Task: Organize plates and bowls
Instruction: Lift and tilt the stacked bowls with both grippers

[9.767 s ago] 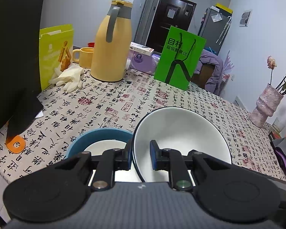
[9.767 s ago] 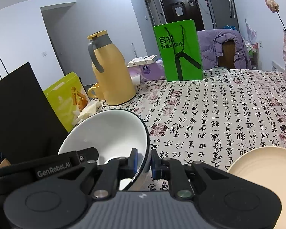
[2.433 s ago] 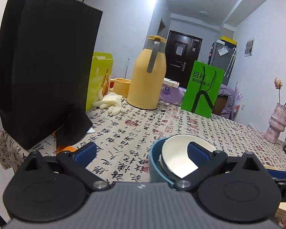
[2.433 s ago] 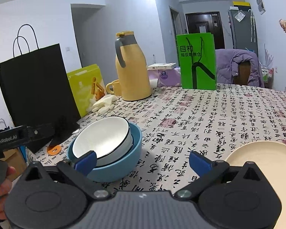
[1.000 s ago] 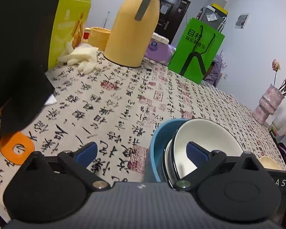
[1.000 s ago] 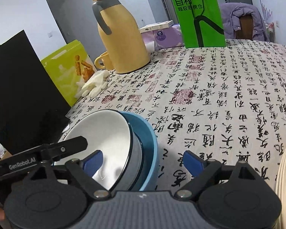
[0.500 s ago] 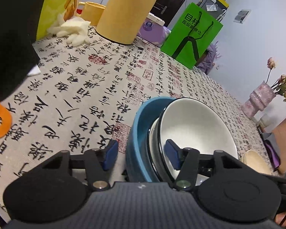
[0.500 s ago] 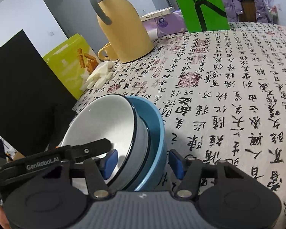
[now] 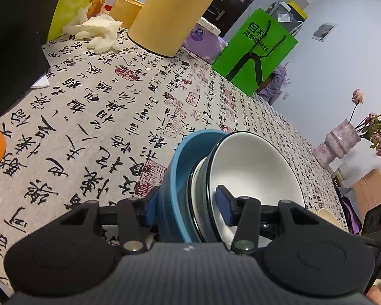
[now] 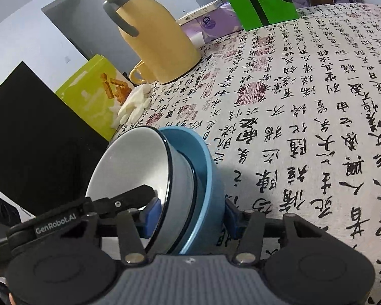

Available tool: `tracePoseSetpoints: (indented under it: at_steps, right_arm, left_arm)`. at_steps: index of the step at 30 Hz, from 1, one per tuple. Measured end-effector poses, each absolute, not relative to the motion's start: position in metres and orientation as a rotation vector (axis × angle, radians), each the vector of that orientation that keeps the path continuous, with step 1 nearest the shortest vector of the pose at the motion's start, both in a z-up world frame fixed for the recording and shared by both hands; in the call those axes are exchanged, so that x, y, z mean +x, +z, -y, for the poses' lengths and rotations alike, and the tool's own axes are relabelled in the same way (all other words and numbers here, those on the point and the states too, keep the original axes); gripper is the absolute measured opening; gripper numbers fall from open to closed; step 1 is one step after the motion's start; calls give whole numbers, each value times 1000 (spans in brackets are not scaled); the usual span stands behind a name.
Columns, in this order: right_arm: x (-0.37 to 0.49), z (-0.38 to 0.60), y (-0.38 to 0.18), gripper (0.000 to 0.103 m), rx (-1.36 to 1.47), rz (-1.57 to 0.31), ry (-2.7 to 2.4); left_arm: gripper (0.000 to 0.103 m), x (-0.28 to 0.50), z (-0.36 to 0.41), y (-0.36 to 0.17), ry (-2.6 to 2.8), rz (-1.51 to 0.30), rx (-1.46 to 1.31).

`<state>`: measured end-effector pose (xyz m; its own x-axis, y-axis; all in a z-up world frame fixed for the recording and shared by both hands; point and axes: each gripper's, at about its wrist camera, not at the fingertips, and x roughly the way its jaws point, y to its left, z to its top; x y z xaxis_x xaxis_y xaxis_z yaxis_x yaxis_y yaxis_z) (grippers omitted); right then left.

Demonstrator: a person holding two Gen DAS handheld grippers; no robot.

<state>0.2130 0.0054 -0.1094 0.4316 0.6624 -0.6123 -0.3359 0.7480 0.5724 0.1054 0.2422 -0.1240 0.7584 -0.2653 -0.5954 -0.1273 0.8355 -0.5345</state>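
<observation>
Both the left gripper (image 9: 188,209) and right gripper (image 10: 191,214) have just closed their jaws onto opposite walls, at 12 o'clock, of the nested white bowl (image 9: 251,167) and blue bowl (image 9: 177,172).

Bowl stack, nested: blue bowl (image 9: 176,178) outermost, grey bowl (image 10: 183,185) with white interior and dark rim seated inside it; stack tilted; position near the front edge of a calligraphy-print tablecloth (image 9: 101,106)
</observation>
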Motion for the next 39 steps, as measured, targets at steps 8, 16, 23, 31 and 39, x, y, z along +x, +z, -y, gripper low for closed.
tracePoseSetpoints:
  at_steps: [8,16,23,31,39]
  right_arm:
    - [210,0,-113,50,435,-933,652]
    - [210,7,-116,47,480,-932,660]
    - [209,7,-117,45,500,-925,662]
    - [207,11,-118,44,520,-923,656]
    - [206,13,-117,43,537,-920,653]
  left_arm:
    - [49,104,-241,-124,-73,-707,-595]
    - [50,104,-238,-124,-67,-703,-589]
    - [52,104,-236,-123,-64,-700,-579]
    - [52,104,-238,-123,-61,-702,-589]
    - [52,104,-237,-121,-63,-694,-586]
